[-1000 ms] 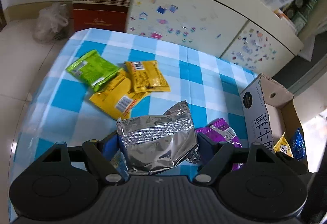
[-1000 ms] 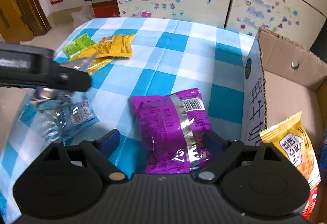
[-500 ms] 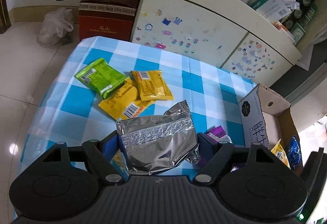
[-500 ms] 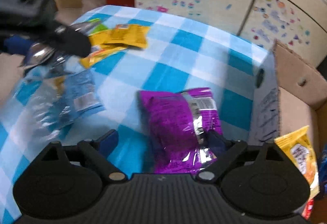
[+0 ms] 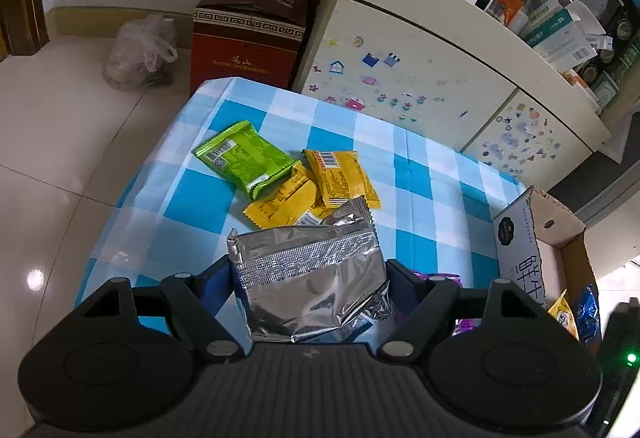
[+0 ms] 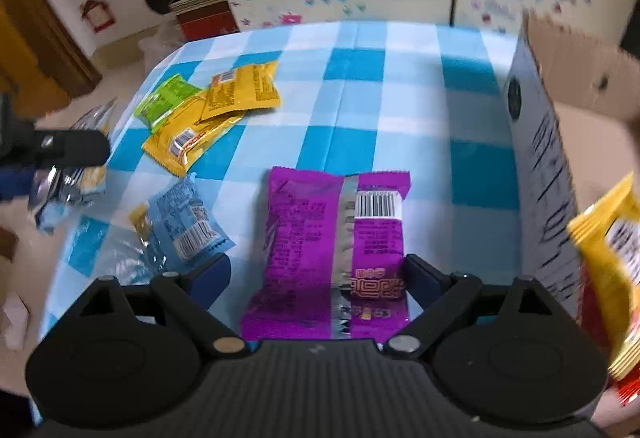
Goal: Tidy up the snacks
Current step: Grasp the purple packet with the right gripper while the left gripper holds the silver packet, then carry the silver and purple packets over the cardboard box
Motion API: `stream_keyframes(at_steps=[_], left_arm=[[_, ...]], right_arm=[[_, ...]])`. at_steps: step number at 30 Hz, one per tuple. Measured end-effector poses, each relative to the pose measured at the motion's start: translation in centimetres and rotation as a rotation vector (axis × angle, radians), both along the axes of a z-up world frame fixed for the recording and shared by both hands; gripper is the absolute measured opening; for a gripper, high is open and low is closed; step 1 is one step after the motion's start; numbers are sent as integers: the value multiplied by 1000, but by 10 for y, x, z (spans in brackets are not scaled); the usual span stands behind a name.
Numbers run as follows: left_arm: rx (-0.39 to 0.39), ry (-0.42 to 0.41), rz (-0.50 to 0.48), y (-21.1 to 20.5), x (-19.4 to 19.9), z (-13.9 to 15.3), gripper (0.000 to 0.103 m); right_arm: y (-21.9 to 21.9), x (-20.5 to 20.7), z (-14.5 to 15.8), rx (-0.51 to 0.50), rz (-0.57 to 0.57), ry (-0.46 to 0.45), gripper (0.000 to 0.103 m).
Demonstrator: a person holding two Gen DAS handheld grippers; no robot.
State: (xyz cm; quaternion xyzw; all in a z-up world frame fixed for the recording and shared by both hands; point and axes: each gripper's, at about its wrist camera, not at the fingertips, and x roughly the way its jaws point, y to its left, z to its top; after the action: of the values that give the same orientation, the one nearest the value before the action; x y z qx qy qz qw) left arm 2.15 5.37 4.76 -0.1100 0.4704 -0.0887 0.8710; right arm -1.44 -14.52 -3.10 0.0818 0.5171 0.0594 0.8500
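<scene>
My left gripper (image 5: 308, 278) is shut on a silver foil snack packet (image 5: 312, 278) and holds it high above the blue checked table (image 5: 432, 198). My right gripper (image 6: 316, 270) is open around a purple snack packet (image 6: 320, 238) that lies flat on the table; the fingers (image 6: 212, 274) stand apart from its sides. A green packet (image 5: 244, 158) and two yellow packets (image 5: 340, 178) lie together on the far left of the table. A light blue packet (image 6: 188, 218) lies left of the purple one. The cardboard box (image 6: 560, 158) stands at the right.
The box holds a yellow packet (image 6: 612, 258) and a blue one (image 5: 586, 314). A stickered white cabinet (image 5: 420, 78) stands behind the table. A red-brown carton (image 5: 248, 34) and a plastic bag (image 5: 140, 50) sit on the tiled floor at the left.
My left gripper has risen and pulled back with the silver packet. My right gripper has shifted left so the purple packet sits between its fingers.
</scene>
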Motion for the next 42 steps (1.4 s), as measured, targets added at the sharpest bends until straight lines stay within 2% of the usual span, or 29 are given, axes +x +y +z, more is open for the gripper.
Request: stream_keyframes(at_steps=[8, 10, 12, 13, 17, 36, 42], left_arm=[[5, 5, -3, -2, -1, -2, 83], [5, 9, -1, -3, -1, -1, 83], [10, 6, -3, -5, -3, 1, 83], [15, 3, -5, -5, -4, 2, 83], [32, -5, -3, -8, -7, 6, 83], [92, -76, 20, -12, -23, 31, 83], [107, -93, 18, -17, -26, 35, 83]], right_arm=[[15, 5, -13, -124, -10, 13, 94], [16, 4, -13, -136, -10, 10, 90], [16, 4, -11, -166, -10, 3, 74], [16, 3, -8, -172, 2, -7, 71], [17, 0, -3, -143, 27, -2, 68], [8, -24, 85, -40, 44, -206, 68], [-7, -38, 102, -16, 17, -240, 68]])
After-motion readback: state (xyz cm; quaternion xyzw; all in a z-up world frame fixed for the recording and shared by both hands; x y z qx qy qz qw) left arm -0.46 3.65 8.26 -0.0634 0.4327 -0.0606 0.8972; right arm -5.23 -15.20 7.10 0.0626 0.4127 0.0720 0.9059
